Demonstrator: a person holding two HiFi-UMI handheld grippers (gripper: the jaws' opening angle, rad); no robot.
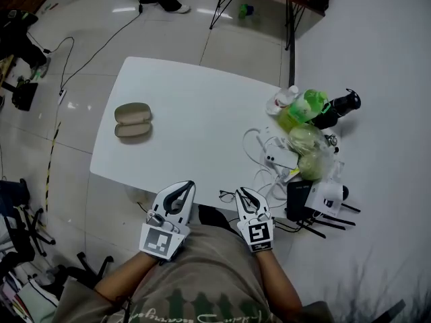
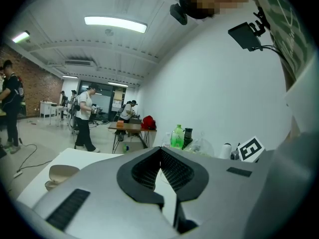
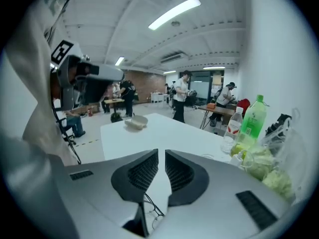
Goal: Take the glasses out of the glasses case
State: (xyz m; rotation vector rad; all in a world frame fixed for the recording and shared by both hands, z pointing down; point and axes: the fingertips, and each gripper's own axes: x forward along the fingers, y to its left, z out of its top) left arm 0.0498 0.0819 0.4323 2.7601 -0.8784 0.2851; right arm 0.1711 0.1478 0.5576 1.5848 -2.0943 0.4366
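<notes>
1. Black wire-framed glasses (image 1: 227, 195) are lying loose on the near edge of the table (image 1: 202, 113), well apart from their case. They are showing thin rims and round lenses just beside the right gripper (image 1: 246, 192).
2. Judging from this layout, the task is looking finished or nearly so. The glasses are sitting outside the case and nothing obvious is remaining.
3. Beige and smooth, the glasses case (image 1: 133, 121) is resting open like a clam near the far left corner. Its two oval halves are lying side by side and appearing empty.
4. The right gripper is holding its ribbed dark pads a narrow slit apart and pinching nothing. The glasses are showing below the jaws in its own view.
5. The left gripper (image 1: 183, 188) is pressing its jaw tips together and gripping nothing, hovering at the table's near edge.
6. Clutter is crowding the right side of the glossy white table. It includes a green plastic bottle (image 1: 311, 103), white cables (image 1: 259, 147) and crinkled clear bags.
</notes>
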